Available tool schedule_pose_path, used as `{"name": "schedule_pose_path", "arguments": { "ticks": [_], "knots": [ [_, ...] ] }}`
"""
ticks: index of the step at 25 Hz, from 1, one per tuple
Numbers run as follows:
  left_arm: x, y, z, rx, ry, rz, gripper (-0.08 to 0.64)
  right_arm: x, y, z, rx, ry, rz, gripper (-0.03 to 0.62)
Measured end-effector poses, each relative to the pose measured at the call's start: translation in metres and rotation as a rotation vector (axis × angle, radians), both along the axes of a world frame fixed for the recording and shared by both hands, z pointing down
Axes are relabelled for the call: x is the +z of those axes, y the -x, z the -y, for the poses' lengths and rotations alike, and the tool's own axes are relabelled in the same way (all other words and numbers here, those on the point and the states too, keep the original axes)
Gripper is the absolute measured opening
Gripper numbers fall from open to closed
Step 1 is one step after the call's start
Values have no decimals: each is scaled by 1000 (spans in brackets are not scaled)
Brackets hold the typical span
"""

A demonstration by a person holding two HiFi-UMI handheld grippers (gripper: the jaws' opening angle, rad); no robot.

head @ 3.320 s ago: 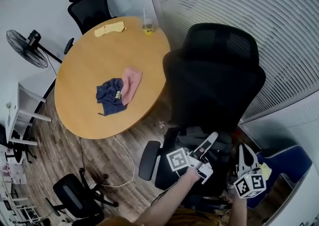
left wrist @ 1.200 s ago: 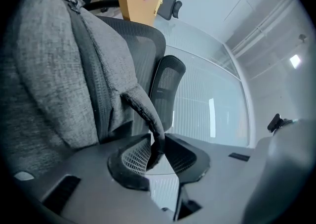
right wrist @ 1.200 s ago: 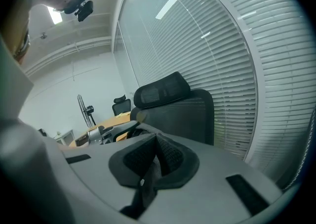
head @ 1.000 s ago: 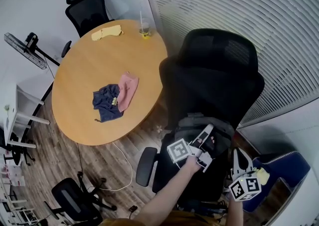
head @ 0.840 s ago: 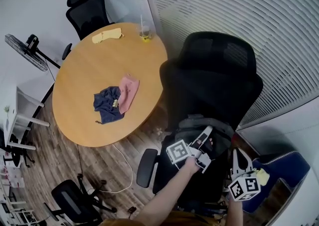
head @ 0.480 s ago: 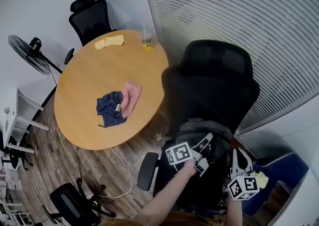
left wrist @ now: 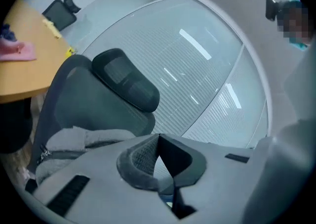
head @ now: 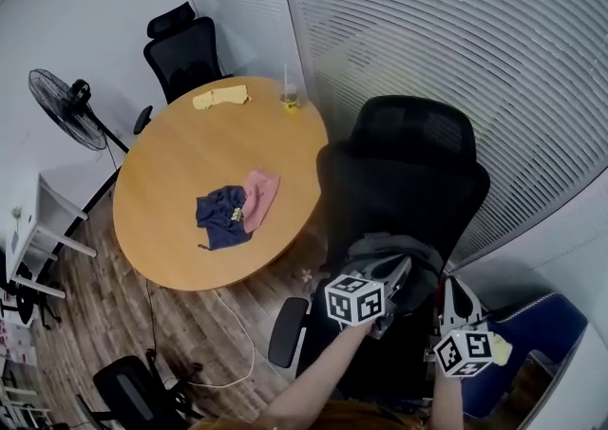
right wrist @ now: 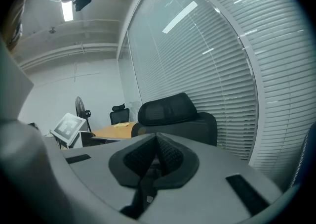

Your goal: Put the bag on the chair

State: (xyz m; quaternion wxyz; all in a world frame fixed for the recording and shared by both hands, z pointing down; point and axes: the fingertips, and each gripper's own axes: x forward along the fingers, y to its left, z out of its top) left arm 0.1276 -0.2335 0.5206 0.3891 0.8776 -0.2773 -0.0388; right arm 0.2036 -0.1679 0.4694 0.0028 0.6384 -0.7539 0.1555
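My left gripper has its jaws pressed together at the tips with nothing between them. From the head view it sits just beside the bag; I cannot tell whether it touches. My right gripper is likewise closed and empty, held apart from the bag on its right. The one grey bag lies on the seat of the nearest chair, against its backrest.

I count three black office chairs, one round table, three pieces of cloth on it (blue, pink, yellow), one cup and one fan.
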Motion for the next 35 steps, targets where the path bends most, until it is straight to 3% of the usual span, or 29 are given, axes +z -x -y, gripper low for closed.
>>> {"name": "schedule_pose_path", "arguments": {
  "ticks": [6, 9, 16, 20, 35],
  "knots": [
    [-39, 13, -14, -3, -233, 91, 23, -20, 9, -7, -15, -30, -85, 12],
    [-56, 22, -22, -16, -289, 129, 23, -28, 6, -14, -8, -41, -136, 12],
    [-111, 39, -32, -80, -429, 69, 23, -48, 6, -28, 0, -75, -196, 12],
    [-124, 45, -38, -94, -463, 82, 23, -53, 9, -37, 5, -82, -193, 12],
    [-130, 60, -47, -138, -464, 99, 23, -67, 21, -44, -32, -119, -211, 12]
  ]
}}
